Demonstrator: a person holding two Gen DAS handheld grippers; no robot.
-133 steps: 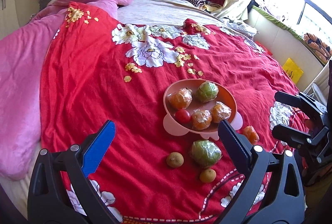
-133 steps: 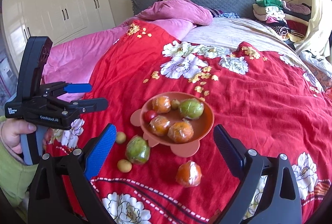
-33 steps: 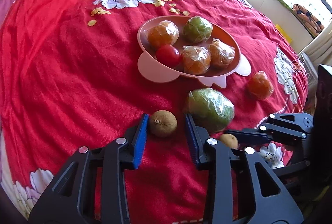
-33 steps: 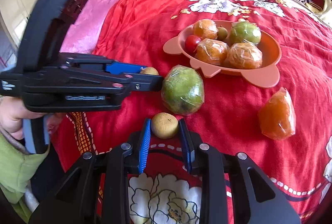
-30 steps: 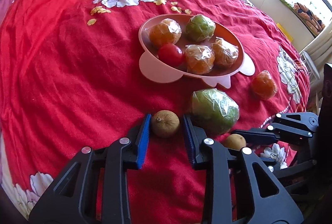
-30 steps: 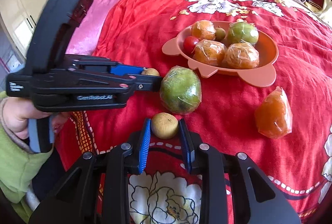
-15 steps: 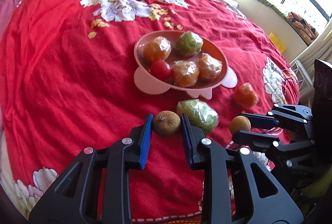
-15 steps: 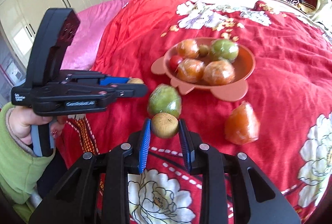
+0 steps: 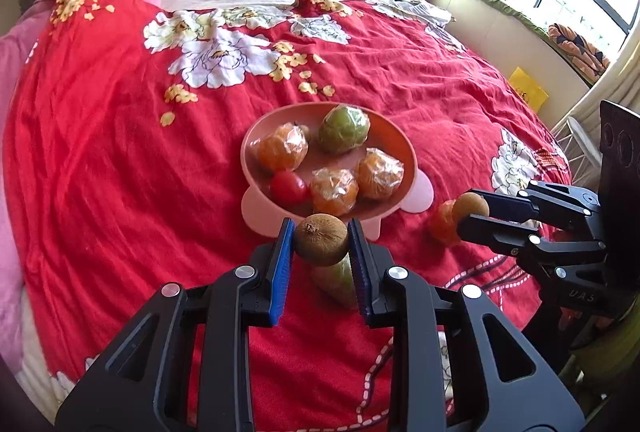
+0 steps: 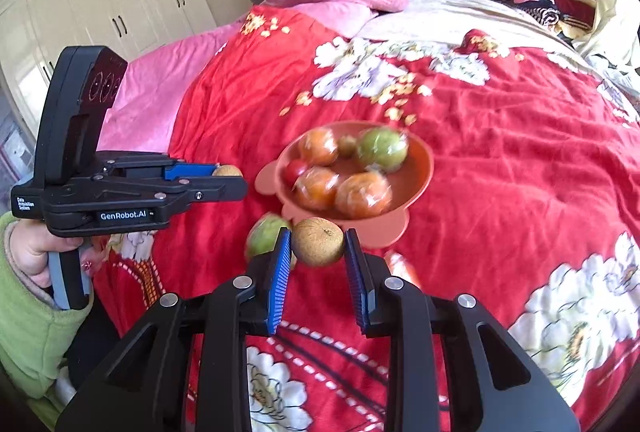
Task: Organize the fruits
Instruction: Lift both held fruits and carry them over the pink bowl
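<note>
The left gripper (image 9: 321, 240) clamps a brown fruit (image 9: 321, 239) at lower centre, just short of the bowl (image 9: 404, 147); the right gripper (image 10: 317, 242) grips another fruit (image 10: 318, 241); carry each over the rim, lower into a gap between wrapped oranges, then release gently.

You had two small brown round fruits (image 9: 321, 239) (image 9: 470, 206), four plastic-wrapped orange fruits (image 9: 283, 153), two wrapped green fruits (image 9: 344, 129), one red tomato (image 9: 289, 187), one pink bowl (image 9: 400, 135).
</note>
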